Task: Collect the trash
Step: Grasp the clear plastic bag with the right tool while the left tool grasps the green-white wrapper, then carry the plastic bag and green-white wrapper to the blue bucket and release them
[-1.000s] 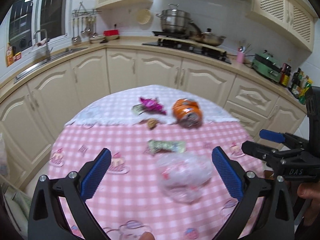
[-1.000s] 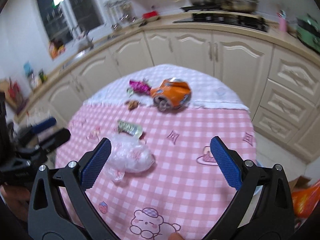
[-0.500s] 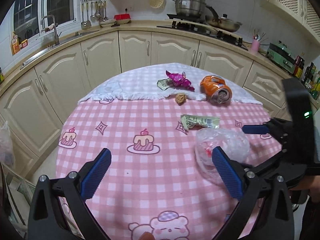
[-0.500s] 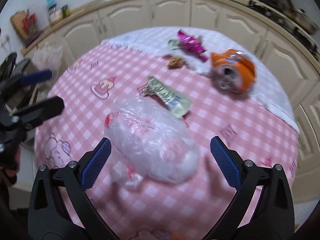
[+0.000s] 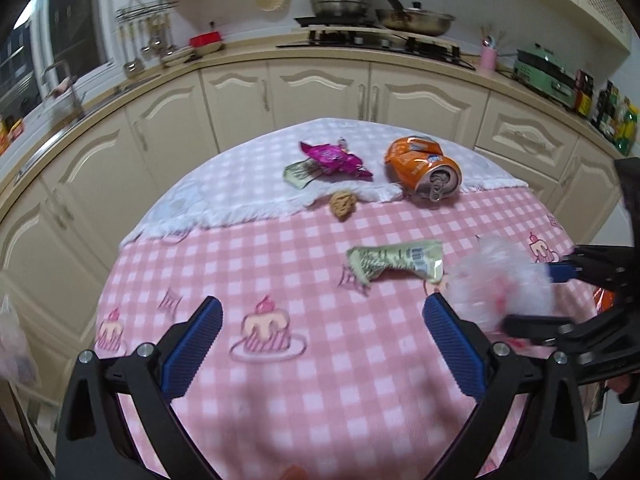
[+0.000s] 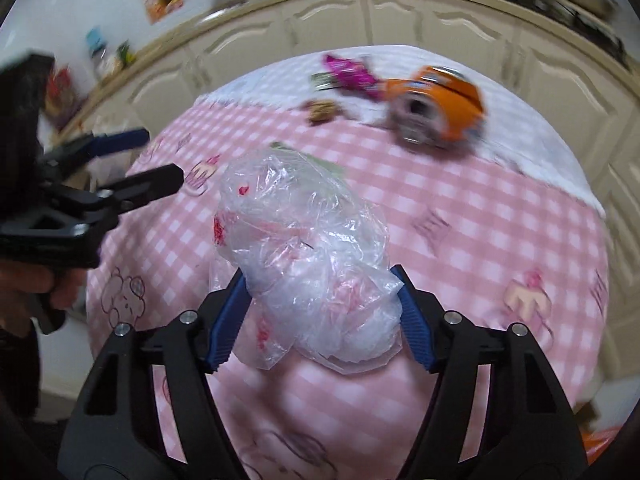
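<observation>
1. Crumpled clear plastic bag (image 6: 308, 264) at centre of the right wrist view, lying on the pink checked worktop (image 6: 500, 216); in the left wrist view seen blurred at the right edge.
2. Right tool (image 6: 320, 316) set around the near end of the bag, jaws closing, both blue pads (image 6: 228, 324) already against the crinkled film on either side. Grip judged as just forming, not yet firm.
3. Left tool (image 5: 320, 344) with jaws wide apart, nothing between them, hanging over bare cloth in the lower half of its frame.
4. Further out: gold-green wrapper (image 5: 396, 260) just beside the bag, toward frame centre; brown crumb-like scrap (image 5: 343, 203) above it; magenta wrapper (image 5: 334, 158) and crushed orange can (image 5: 422, 168) in the upper middle, on the white cloth strip.
5. Step in hand, as judged: first pick-up, the bag.
6. Next move calls for: finishing the squeeze low enough to catch the bulk and not only loose film, then a lift. Soft bag likely to sag or slip. No bin clearly visible, so drop place cannot be told.
</observation>
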`<state>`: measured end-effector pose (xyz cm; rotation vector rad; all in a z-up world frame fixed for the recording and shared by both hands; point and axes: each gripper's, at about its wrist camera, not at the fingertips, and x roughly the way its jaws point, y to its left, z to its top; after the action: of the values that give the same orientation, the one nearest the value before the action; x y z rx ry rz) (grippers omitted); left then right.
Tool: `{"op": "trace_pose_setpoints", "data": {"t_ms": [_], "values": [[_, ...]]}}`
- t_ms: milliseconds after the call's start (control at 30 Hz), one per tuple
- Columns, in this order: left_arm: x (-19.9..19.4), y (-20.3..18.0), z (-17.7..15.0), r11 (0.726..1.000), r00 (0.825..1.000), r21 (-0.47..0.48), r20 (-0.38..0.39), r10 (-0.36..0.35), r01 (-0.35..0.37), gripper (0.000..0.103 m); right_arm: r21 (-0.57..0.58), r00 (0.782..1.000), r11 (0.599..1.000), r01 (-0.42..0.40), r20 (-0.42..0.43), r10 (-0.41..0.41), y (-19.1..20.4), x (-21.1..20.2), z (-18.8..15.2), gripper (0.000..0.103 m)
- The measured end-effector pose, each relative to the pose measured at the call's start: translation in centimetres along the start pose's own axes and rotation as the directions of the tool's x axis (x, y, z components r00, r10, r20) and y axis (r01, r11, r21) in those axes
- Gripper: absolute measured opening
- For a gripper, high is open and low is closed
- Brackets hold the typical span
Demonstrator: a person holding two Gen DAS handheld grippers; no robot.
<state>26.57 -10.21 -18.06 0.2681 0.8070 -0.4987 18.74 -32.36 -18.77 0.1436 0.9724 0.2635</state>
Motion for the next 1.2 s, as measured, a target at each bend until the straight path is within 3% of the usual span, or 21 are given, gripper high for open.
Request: {"op": "trace_pose_setpoints", "data": {"t_ms": [267, 433, 600, 667, 700, 733, 767, 933, 1200], "values": [[5.2, -2.4, 2.0, 0.984, 0.997, 0.173, -0.063, -0.043, 0.053, 0.099, 0.146, 0.998, 0.989, -0.006, 0.057, -0.002, -3.9, -3.0, -1.1, 0.068], [7.3, -3.6, 2.7, 0.94, 0.994, 0.334, -0.107, -0.037, 0.071, 0.098, 0.194, 0.997, 0.981, -0.014, 0.079, -0.002, -4.8, -3.7, -1.3, 0.068], [8.4, -4.7, 2.9, 0.886, 0.979, 0.43, -0.172, -0.11, 0.176, 0.064, 0.23, 0.994, 0.973, -0.02, 0.105, -0.004, -5.4, -4.3, -1.5, 0.068], [8.5, -5.1, 3.1, 0.866, 0.966, 0.443, -0.208, -0.151, 0.231, 0.043, 0.235, 0.994, 0.972, -0.022, 0.111, -0.004, -5.6, -4.5, -1.5, 0.068], [8.5, -5.3, 3.2, 0.857, 0.961, 0.45, -0.221, -0.165, 0.25, 0.038, 0.237, 0.994, 0.971, -0.021, 0.113, -0.007, -5.6, -4.6, -1.5, 0.068], [8.5, -5.6, 3.3, 0.85, 0.954, 0.449, -0.239, -0.182, 0.275, 0.022, 0.24, 0.993, 0.971, -0.018, 0.116, -0.01, -5.7, -4.7, -1.5, 0.068], [8.6, -5.8, 3.3, 0.851, 0.946, 0.433, -0.253, -0.201, 0.297, 0.014, 0.244, 0.993, 0.97, -0.018, 0.119, -0.012, -5.8, -4.8, -1.6, 0.068], [8.3, -5.5, 3.2, 0.906, 0.941, 0.296, -0.24, -0.237, 0.304, 0.011, 0.272, 0.991, 0.962, -0.019, 0.134, -0.019, -6.5, -5.2, -1.9, 0.068], [5.6, -6.6, 2.5, 0.927, 0.933, 0.151, -0.164, -0.319, 0.344, 0.01, 0.328, 0.983, 0.944, -0.034, 0.183, -0.028, -8.4, -6.7, -2.5, 0.068]]}}
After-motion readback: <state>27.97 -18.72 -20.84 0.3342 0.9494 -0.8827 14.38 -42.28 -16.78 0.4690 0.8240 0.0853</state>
